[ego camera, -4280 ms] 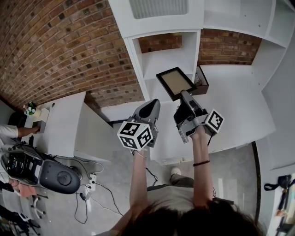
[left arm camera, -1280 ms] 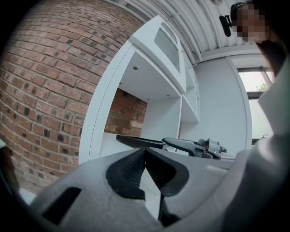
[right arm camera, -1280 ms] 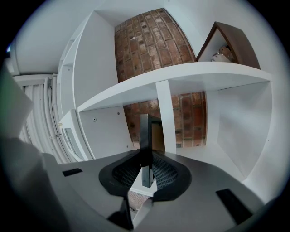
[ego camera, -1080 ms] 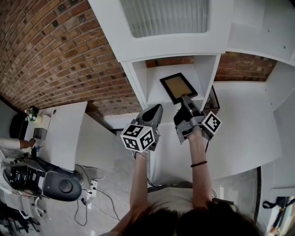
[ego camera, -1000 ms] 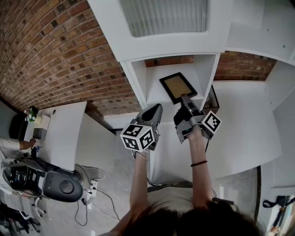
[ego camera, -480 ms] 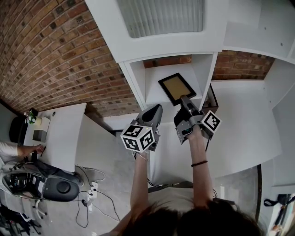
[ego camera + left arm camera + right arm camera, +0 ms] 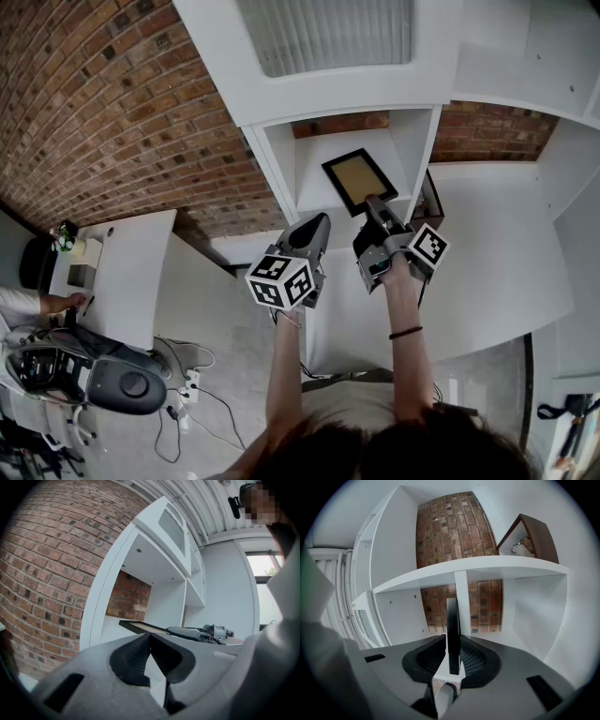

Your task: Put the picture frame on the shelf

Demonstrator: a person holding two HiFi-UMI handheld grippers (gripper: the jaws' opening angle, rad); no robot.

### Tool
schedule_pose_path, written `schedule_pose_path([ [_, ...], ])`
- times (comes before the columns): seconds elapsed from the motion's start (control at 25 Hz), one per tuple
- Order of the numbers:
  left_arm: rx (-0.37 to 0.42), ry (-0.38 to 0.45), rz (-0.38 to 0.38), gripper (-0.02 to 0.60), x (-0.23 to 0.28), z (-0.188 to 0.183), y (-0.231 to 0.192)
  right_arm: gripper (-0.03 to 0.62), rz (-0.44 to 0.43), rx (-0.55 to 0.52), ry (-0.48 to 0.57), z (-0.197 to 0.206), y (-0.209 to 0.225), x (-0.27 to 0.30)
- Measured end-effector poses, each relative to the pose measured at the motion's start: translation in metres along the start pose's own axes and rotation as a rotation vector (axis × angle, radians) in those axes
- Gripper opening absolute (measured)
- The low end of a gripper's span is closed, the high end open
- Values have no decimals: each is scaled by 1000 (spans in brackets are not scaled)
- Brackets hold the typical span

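The picture frame (image 7: 359,181) is black with a tan panel. It hangs in the air, tilted, at the mouth of a white shelf compartment (image 7: 319,155). My right gripper (image 7: 377,202) is shut on its near edge. In the right gripper view the frame (image 7: 453,630) shows edge-on, clamped between both pads of the right gripper (image 7: 453,656). My left gripper (image 7: 319,223) hovers just left of the right one, with its jaws together and nothing in them. The left gripper view shows the left gripper (image 7: 150,637) shut, with the frame (image 7: 140,627) beyond it.
A dark brown box (image 7: 431,199) sits on the white surface right of the compartment; it shows again as the brown box (image 7: 536,534). Brick wall (image 7: 122,112) lies to the left. A white desk (image 7: 122,262) and an office chair (image 7: 112,380) stand at the lower left, with a person's hand there.
Since the earliest frame the frame has come to the compartment's mouth. Over the last second it has only edged slightly left. The left gripper has kept its place.
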State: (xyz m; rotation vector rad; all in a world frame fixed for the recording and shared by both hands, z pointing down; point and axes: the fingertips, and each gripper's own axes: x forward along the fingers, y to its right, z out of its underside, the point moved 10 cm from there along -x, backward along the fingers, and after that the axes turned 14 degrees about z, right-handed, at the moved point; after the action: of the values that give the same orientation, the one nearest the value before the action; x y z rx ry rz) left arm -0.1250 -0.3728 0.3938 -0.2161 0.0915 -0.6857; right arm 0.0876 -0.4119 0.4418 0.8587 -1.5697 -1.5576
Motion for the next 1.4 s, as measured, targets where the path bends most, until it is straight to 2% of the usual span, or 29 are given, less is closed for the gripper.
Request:
schedule_pose_path([
  [0.2, -2, 2, -5, 11, -2, 0, 1, 75, -6, 2, -8, 1, -1, 0],
  [0.8, -4, 0, -1, 11, -9, -1, 9, 146, -19, 26, -34, 8, 3, -8],
  [1.4, -24, -14, 20, 11, -20, 15, 37, 149, -35, 23, -84, 22, 14, -42],
])
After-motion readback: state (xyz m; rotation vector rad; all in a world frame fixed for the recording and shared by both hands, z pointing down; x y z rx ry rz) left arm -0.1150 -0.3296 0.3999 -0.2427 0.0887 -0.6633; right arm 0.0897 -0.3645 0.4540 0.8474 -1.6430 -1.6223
